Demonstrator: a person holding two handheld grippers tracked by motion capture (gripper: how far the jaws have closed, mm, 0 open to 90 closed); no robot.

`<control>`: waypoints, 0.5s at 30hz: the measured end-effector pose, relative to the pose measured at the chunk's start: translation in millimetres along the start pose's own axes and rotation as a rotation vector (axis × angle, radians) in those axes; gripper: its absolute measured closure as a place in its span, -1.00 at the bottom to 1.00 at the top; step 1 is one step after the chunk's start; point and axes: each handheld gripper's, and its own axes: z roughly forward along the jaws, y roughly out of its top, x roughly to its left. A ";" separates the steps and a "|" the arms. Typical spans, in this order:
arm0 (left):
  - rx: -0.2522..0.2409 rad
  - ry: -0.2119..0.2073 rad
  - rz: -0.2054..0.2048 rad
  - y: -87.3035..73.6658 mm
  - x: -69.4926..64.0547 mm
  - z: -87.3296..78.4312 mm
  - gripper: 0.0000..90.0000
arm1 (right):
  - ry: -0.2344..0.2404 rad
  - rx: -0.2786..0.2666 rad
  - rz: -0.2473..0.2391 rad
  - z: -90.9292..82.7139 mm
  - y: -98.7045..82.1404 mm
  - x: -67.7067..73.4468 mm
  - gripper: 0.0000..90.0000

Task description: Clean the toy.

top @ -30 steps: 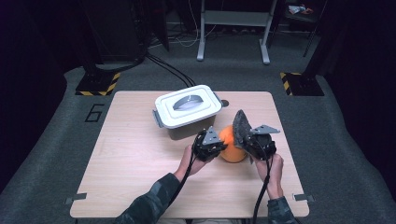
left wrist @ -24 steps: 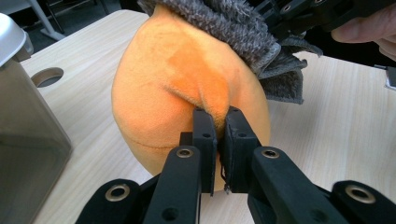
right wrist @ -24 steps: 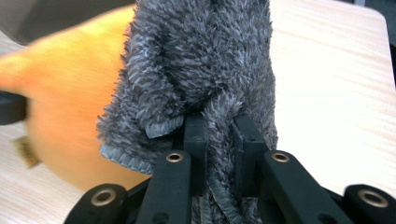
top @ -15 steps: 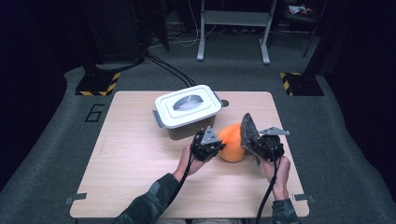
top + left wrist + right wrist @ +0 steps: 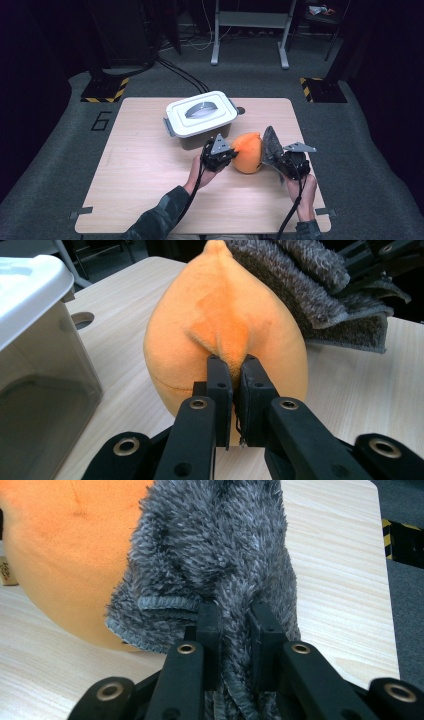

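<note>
An orange plush toy stands on the wooden table, near its middle right. My left gripper is shut on a pinched fold of the plush's orange fabric, with my left gripper seen close up. A grey fluffy cloth leans against the plush's right side. My right gripper is shut on this cloth, its jaws clamped on a bunched part, with my right gripper low in that view. The plush sits behind the cloth there.
A lidded white and grey plastic box stands just behind and left of the plush, and its corner is close to my left gripper. A round hole sits in the table behind the box. Dark floor surrounds the table.
My right gripper has moved a little to the right with the grey cloth, drawing it away from the plush. The left gripper and the plush have stayed put.
</note>
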 end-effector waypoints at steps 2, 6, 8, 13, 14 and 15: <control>-0.005 0.002 -0.001 1.0 -0.9 -2.6 0.90 | 0.005 -0.002 0.004 -0.4 -1.0 1.0 0.74; -0.011 0.009 -0.002 3.1 -1.2 -11.0 0.90 | 0.001 0.001 -0.008 -2.1 -1.8 2.9 0.74; -0.014 0.009 -0.005 3.5 -0.5 -15.5 0.90 | 0.007 -0.002 -0.010 -2.6 -2.2 4.3 0.74; -0.025 0.020 -0.004 2.0 0.5 -27.7 0.90 | 0.011 0.004 -0.027 -1.9 -3.3 9.4 0.74; -0.018 0.019 -0.012 1.6 0.2 -30.5 0.90 | 0.012 0.005 -0.028 -1.0 -3.7 10.6 0.74; -0.020 0.025 0.000 1.1 1.2 -33.3 0.90 | 0.016 0.004 -0.032 -0.2 -4.1 11.8 0.74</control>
